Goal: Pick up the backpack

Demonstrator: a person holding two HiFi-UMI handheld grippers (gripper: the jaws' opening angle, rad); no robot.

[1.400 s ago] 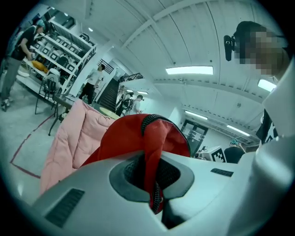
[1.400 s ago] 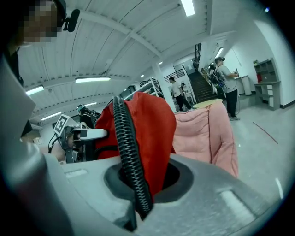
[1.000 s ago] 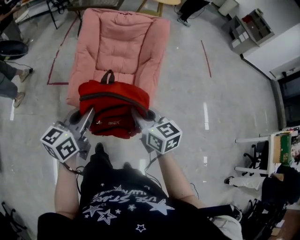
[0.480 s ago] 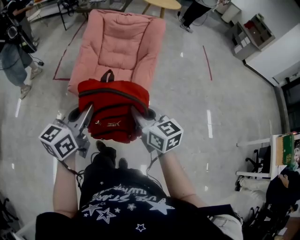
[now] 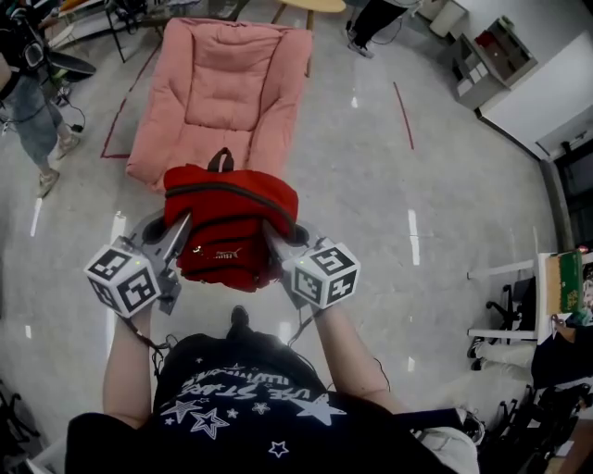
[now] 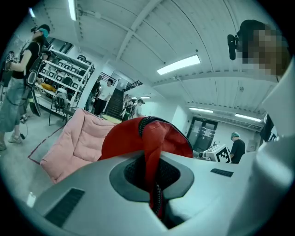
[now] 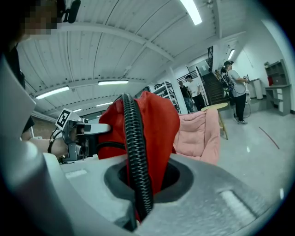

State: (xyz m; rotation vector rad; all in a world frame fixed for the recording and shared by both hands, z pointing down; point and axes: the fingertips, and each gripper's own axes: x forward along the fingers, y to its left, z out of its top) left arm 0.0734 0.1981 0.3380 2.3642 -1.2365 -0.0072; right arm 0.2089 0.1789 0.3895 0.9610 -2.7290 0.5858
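A red backpack [image 5: 228,222] with a black zip and a dark top loop hangs in the air between my two grippers, in front of the pink floor chair. My left gripper [image 5: 182,231] is shut on the bag's left side. In the left gripper view a fold of red cloth [image 6: 152,156] is pinched between the grey jaws of the left gripper [image 6: 154,184]. My right gripper [image 5: 271,236] is shut on the bag's right side. The right gripper view has the red fabric and black zip [image 7: 136,170] clamped in the right gripper [image 7: 140,189].
The pink padded floor chair [image 5: 222,88] lies on the grey floor just beyond the bag. People stand at the far left [image 5: 28,102] and top right. Shelves [image 5: 496,56] and white furniture line the right side. A wooden table [image 5: 310,7] stands behind the chair.
Both grippers and the backpack have come back off the pink chair toward the person. The bag that rested on the chair's front edge now hangs clear of it.
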